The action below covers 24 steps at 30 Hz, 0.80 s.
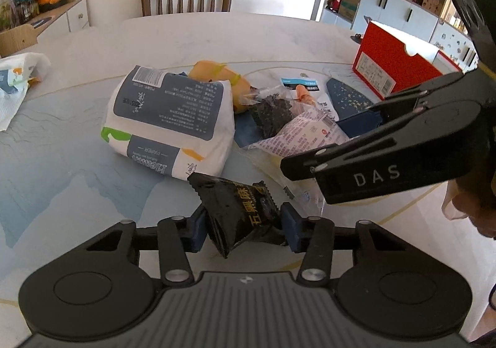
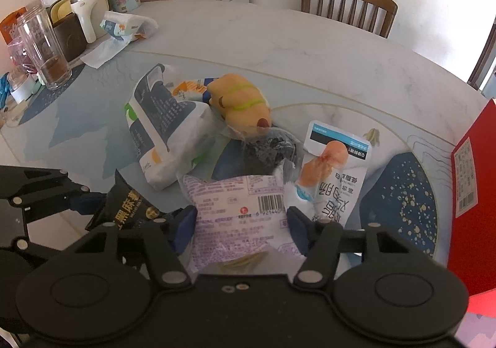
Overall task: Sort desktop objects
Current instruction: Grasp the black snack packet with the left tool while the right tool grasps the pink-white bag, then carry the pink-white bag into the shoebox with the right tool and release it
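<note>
Left wrist view: left gripper (image 1: 243, 231) fingers clamp black sachet (image 1: 241, 211).

left gripper (image 1: 243, 228) | matte black, blue pads, silver screws | right gripper (image 2: 240, 228) alike (white "DAS" lettering)

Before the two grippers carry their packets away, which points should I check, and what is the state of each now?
1. Left gripper shut on the black snack packet: ok.
2. Black snack packet lifted off the table: cannot tell.
3. Right gripper fingers on both sides of the pink-printed packet: ok.
4. Firm squeeze on that packet: cannot tell.
5. Pink-printed packet free of the sausage packet: not ok, they overlap.
6. Space between the two grippers: not ok, very close.
</note>
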Motion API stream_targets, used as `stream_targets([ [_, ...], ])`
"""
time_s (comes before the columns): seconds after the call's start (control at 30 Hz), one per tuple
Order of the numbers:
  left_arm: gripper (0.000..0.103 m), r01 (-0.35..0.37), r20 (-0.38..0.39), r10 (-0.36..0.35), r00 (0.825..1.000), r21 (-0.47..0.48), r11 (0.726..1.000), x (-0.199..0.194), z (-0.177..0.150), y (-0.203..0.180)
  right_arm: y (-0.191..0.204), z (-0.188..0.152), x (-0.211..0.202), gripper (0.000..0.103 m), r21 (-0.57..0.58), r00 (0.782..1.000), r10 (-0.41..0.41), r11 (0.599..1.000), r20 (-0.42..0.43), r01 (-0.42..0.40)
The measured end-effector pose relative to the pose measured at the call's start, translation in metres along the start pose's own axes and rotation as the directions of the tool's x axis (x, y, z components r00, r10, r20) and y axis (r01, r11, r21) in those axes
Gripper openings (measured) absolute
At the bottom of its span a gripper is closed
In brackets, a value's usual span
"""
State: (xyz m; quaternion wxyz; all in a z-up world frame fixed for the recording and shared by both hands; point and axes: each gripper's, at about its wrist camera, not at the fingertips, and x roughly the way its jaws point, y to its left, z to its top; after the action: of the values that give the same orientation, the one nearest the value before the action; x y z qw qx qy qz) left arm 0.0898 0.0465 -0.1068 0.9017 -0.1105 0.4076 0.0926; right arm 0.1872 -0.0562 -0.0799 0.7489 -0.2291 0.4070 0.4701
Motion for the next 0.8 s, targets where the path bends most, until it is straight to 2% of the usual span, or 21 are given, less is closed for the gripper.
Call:
stream_targets([
  [0.03,0.043,0.001,0.001,-0.001,1.000,-0.003,1.000,-0.001,0.001,0.001,0.000,0.000,0.000,0.060,0.001,1.000,-0.001,1.000,0.002,0.001],
  [0.23,0.038,0.015,-0.003,-0.015,1.000,-0.017,1.000,-0.007,0.002,0.003,-0.003,-0.002,-0.009,0.059,0.023,1.000,-0.002,1.000,0.010,0.002],
  [0.8,0.037,0.020,0.041,-0.018,0.999,-0.054,0.998,-0.042,0.013,0.007,-0.010,-0.004,-0.053,0.058,0.092,0.998,0.035,0.995,0.054,-0.040],
])
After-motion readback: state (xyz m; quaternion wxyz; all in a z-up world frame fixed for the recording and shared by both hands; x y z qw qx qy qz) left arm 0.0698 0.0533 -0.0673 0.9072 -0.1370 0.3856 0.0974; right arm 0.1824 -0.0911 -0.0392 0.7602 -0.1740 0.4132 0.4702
